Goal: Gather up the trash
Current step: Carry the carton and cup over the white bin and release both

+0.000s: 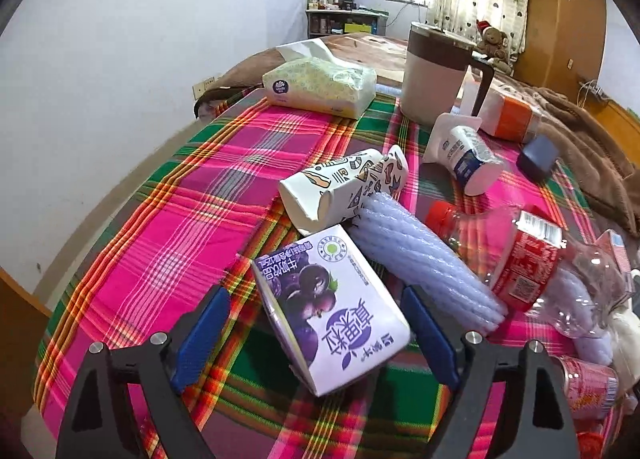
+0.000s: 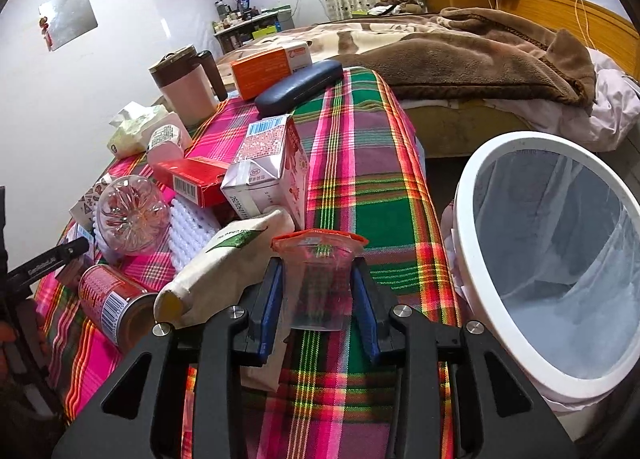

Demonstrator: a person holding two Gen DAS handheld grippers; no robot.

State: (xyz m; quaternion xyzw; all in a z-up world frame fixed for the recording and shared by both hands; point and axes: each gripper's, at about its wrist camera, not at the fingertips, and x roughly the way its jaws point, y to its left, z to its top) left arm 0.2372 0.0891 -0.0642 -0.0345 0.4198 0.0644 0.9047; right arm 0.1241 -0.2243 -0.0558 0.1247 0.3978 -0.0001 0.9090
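Note:
A purple milk carton lies tilted on the plaid tablecloth between the blue pads of my left gripper. The jaws stand open, with a gap showing at the left pad. In the right wrist view, my right gripper is shut on a small clear zip bag with a red seal, held just above the cloth. A white-rimmed bin with a clear liner stands right of the table edge, close to that gripper.
Behind the carton lie a patterned paper cup, a foam roll, a crushed bottle, a yogurt cup and a red can. A tissue pack, mug, orange box and glasses case sit farther back.

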